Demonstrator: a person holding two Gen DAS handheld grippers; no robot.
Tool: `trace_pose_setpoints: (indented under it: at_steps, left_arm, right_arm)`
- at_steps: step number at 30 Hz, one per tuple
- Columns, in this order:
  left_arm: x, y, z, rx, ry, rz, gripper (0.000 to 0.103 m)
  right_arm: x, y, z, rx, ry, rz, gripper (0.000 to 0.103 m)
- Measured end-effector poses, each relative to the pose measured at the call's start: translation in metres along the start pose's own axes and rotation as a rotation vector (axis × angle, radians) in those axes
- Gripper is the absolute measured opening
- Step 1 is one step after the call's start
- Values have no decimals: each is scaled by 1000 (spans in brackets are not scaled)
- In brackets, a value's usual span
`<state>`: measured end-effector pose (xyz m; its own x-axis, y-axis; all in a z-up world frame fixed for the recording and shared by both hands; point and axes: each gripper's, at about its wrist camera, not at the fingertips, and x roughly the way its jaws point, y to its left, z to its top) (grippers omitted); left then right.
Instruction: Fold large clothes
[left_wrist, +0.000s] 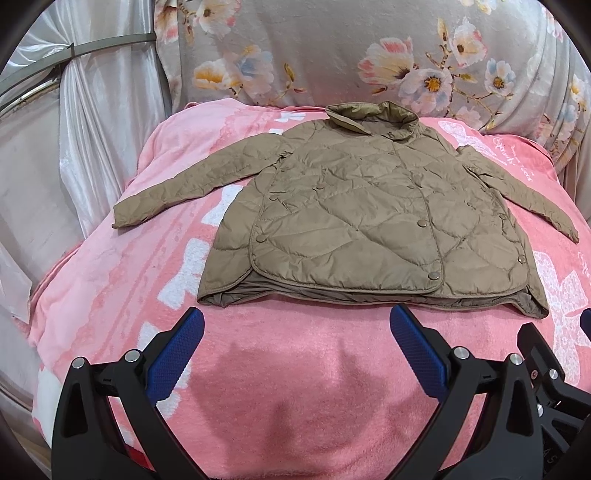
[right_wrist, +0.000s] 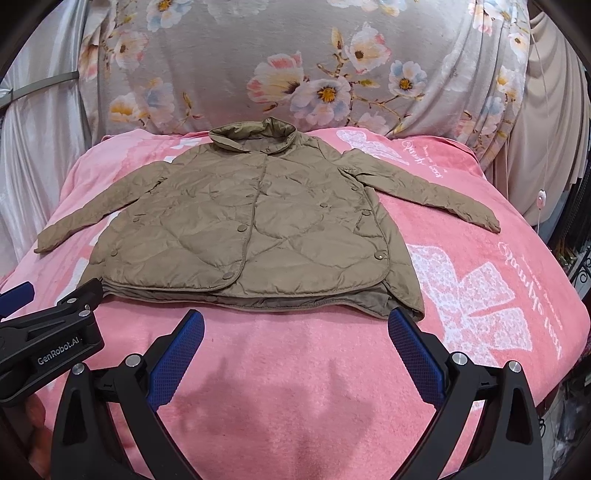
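Observation:
A tan quilted jacket (left_wrist: 354, 214) lies flat and face up on a pink blanket (left_wrist: 288, 369), collar far from me, both sleeves spread out to the sides. It also shows in the right wrist view (right_wrist: 243, 229). My left gripper (left_wrist: 297, 325) is open and empty, hovering just before the jacket's near hem. My right gripper (right_wrist: 295, 326) is open and empty, also just before the hem, towards its right corner. The left gripper's body shows at the left edge of the right wrist view (right_wrist: 51, 332).
The pink blanket (right_wrist: 480, 295) covers a bed. A large grey floral pillow (left_wrist: 351, 55) stands behind the jacket's collar. Silvery curtains (left_wrist: 92, 129) hang on the left. A thin cord with a switch (right_wrist: 541, 201) hangs at the right.

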<state>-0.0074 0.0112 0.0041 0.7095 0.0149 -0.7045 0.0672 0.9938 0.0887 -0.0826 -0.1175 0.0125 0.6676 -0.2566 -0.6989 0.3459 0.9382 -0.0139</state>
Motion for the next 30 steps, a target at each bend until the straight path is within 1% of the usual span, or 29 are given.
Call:
trace_pose_setpoints:
  at_steps: [30]
  left_arm:
    - [1,6,2,-2,2,1,98]
  right_arm:
    - [0,1,-1,0,0,-1,98]
